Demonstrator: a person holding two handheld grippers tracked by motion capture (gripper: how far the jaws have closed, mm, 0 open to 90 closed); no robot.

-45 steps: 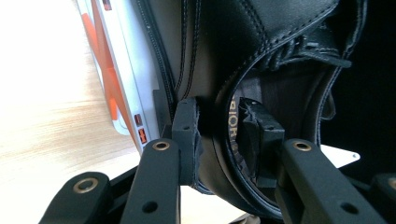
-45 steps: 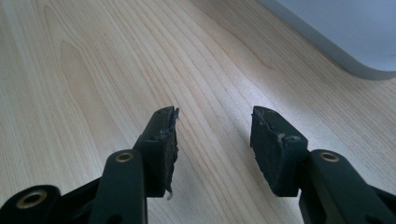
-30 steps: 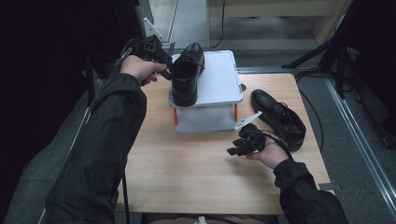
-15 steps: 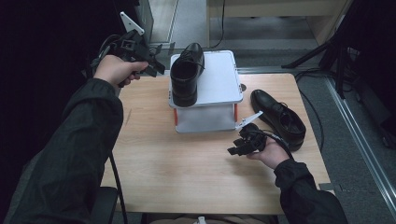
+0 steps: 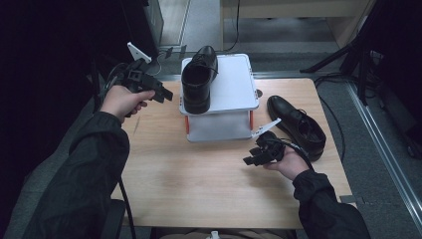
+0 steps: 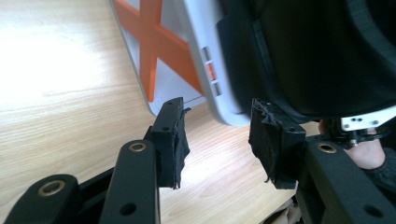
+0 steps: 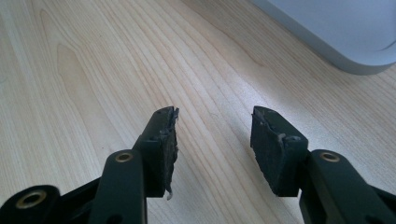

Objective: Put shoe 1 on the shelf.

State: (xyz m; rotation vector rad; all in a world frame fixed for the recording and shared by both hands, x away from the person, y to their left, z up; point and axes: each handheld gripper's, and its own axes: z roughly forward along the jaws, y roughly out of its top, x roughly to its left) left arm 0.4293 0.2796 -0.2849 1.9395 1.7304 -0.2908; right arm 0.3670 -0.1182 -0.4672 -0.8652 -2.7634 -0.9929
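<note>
**A:** Watching from the side here: the left gripper (image 5: 161, 93) has pulled back off the black leather dress shoe (image 5: 197, 78) and now hangs out past the left edge of the white box-shaped stand with orange trim (image 5: 234, 89). A second ago it was right up against that shoe. Now its jaws are spread with nothing between them, and you can see it plainly in the left gripper view, where its black padded fingers (image 6: 173, 140) frame only bare wood and the stand's corner.

**B:** So the shoe is placed?

**A:** I'd say so. It sits on top of the stand along the left side, toe pointing away from the person and heel hanging a bit over the near edge. It hasn't shifted since the gripper let go, so it looks stable enough.

**B:** And the other one?

**A:** The second black leather shoe (image 5: 297, 127) lies on the light wooden table (image 5: 199, 184) to the right of the stand, untouched. The right gripper (image 5: 256, 157) rests low just beside it, the same as before, with its jaws apart and empty too; in its own view the pads (image 7: 275, 144) have only table between them.

**B:** Next step?

**A:** My guess is the right hand goes for that second shoe and sets it beside the first. There's plenty of free room on the stand's right half.
</note>
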